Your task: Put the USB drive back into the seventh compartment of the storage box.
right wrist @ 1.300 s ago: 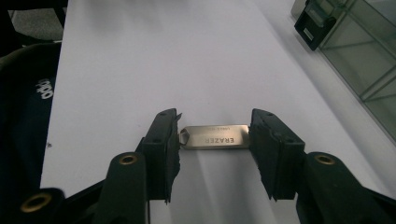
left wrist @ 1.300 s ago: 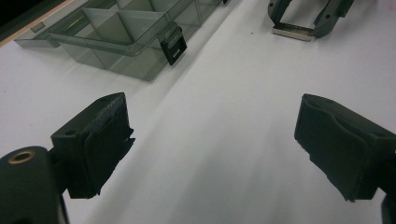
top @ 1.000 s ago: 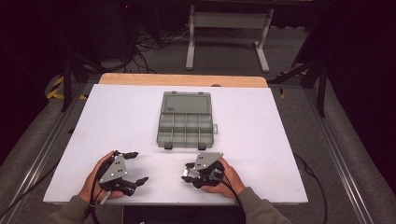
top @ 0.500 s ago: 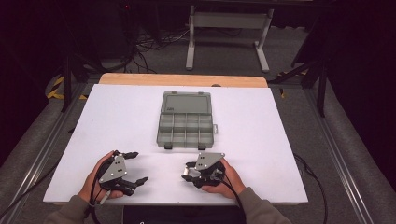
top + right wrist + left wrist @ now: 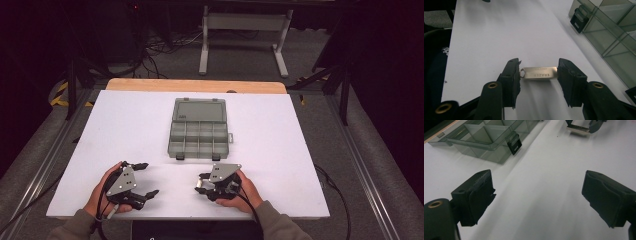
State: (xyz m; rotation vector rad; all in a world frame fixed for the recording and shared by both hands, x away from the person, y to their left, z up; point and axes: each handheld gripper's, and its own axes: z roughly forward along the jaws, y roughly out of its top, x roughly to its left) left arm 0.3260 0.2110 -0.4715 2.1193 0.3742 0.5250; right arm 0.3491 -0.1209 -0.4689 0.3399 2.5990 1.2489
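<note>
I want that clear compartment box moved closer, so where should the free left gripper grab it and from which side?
Grip the near front wall of the organizer box between its two black latches, coming from the person's side. The lid stands open, so that thin upright rim is bare. The left gripper is open with nothing between its jaws, and white table lies between it and the box.

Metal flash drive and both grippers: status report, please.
Right gripper shut on the metal flash drive, endwise between its pads, above the white table. Left gripper open, empty. Compartment box lid open, apart from both. Nothing between.
</note>
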